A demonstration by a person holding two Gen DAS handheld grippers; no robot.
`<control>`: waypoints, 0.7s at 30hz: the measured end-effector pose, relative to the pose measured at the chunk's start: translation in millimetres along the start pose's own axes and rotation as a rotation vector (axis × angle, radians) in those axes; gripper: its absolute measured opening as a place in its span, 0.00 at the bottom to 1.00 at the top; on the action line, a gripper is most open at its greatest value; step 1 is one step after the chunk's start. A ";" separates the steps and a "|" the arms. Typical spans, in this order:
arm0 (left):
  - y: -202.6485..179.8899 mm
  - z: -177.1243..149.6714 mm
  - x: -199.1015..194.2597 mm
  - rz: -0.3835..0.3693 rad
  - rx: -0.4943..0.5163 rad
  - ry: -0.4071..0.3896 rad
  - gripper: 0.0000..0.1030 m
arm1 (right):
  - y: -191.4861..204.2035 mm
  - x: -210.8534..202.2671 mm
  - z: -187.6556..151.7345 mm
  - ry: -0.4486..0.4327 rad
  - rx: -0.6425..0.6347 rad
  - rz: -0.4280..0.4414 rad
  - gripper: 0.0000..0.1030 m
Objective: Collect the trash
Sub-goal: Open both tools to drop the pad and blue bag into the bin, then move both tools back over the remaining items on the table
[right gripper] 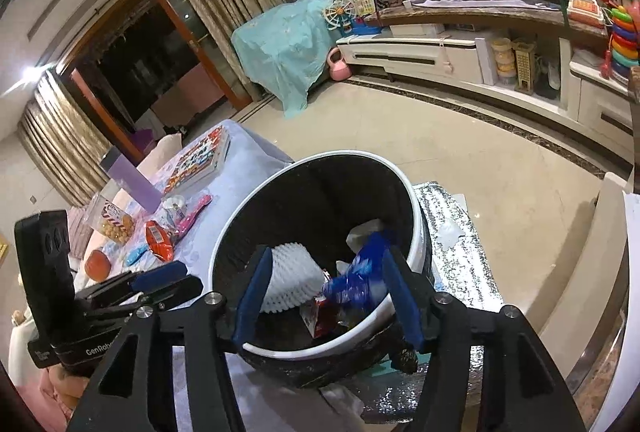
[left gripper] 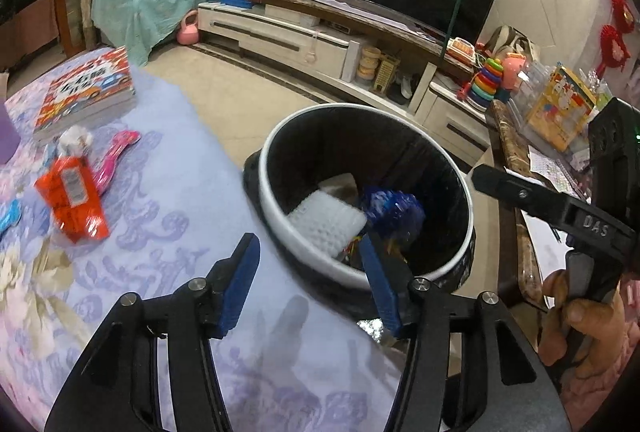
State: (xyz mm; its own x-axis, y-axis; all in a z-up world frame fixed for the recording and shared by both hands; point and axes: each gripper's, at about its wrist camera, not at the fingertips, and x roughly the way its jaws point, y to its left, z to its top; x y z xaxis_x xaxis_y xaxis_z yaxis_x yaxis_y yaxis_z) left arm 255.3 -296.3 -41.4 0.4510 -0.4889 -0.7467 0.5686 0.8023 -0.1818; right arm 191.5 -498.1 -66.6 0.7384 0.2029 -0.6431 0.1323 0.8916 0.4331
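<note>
Hovering both tools over the bin (left gripper: 362, 188), you have each pair of jaws standing part open with nothing pressed between the pads, which suits a drop straight down into it. Your left gripper (left gripper: 308, 272) sits at about six o'clock of the bin's rim in its own view, with one finger over the table's edge and the other over the bin's mouth; your right gripper (right gripper: 328, 296) reaches over the near rim, its fingers framing what lies inside. There, a white foam net (right gripper: 290, 284) rests toward nine o'clock, and a blue wrapper (right gripper: 360, 272) is blurred toward three o'clock, so it looks to be loose and falling, though I cannot tell which tool it came from. More trash waits on the patterned tablecloth (left gripper: 160, 160): a red packet (left gripper: 74, 200) lies toward nine o'clock of the bin in the left view, with a pink wrapper (left gripper: 116, 156) just beside it. The picture book (left gripper: 86, 92), farther back toward ten o'clock, looks like something to keep. The bin stands tight against the table's edge, so your carries stay short.
</note>
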 end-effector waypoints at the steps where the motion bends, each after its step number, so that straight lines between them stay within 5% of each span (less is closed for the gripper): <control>1: 2.0 -2.9 -2.5 0.001 -0.007 -0.002 0.53 | 1.7 -1.6 -1.3 -0.005 0.001 0.002 0.68; 10: 44.6 -41.2 -34.8 0.053 -0.105 -0.023 0.56 | 36.1 -15.3 -20.9 -0.056 -0.003 0.048 0.89; 21: 113.1 -82.4 -69.3 0.151 -0.242 -0.033 0.56 | 91.6 -3.0 -53.5 -0.025 -0.042 0.108 0.95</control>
State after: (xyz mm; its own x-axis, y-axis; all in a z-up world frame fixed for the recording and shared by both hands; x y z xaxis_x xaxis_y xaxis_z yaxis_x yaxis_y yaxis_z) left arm 231.6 -143.5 -63.0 0.5428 -0.3650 -0.7564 0.3141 0.9235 -0.2202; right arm 166.0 -395.4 -58.8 0.7633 0.2890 -0.5778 0.0233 0.8815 0.4716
